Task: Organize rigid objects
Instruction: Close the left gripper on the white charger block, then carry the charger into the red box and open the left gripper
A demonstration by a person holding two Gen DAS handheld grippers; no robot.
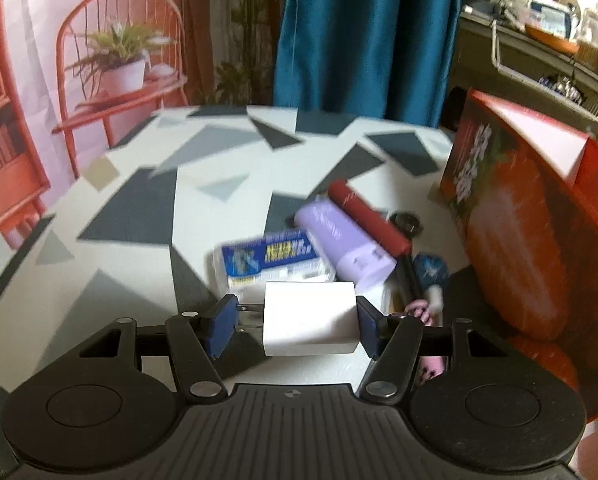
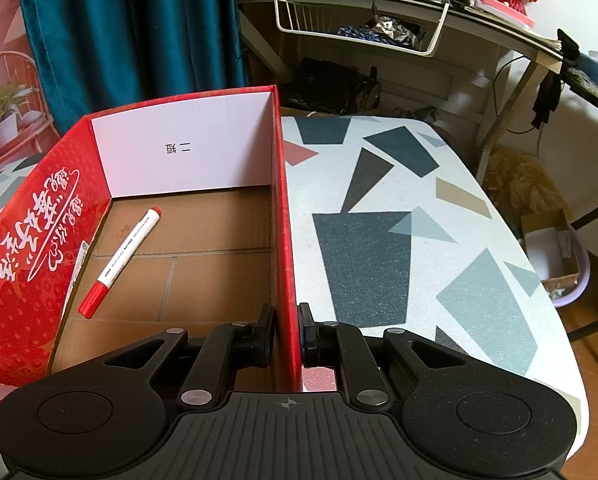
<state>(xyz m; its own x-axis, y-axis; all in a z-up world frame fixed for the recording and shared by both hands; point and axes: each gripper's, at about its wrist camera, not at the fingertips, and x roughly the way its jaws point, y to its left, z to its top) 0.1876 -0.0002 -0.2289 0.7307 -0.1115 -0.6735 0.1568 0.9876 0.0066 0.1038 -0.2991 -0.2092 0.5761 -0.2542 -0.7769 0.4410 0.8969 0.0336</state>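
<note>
My left gripper (image 1: 295,326) is shut on a white plug charger (image 1: 309,320), held above the table with its metal prongs against the left pad. Beyond it lies a pile: a blue-and-white pack (image 1: 271,260), a lilac power bank (image 1: 343,244), a dark red tube (image 1: 369,216) and small pink and blue items (image 1: 429,280). The red cardboard box (image 1: 519,240) stands to the right of the pile. My right gripper (image 2: 287,320) is shut on the box's right wall (image 2: 285,220). Inside the box lies a red-and-white marker (image 2: 119,262) on the brown floor.
The table (image 2: 419,240) has a white top with grey and dark geometric patches and ends at a rounded edge on the right. A teal curtain (image 1: 363,32) hangs behind it. A desk with a wire basket (image 2: 359,24) stands beyond the box.
</note>
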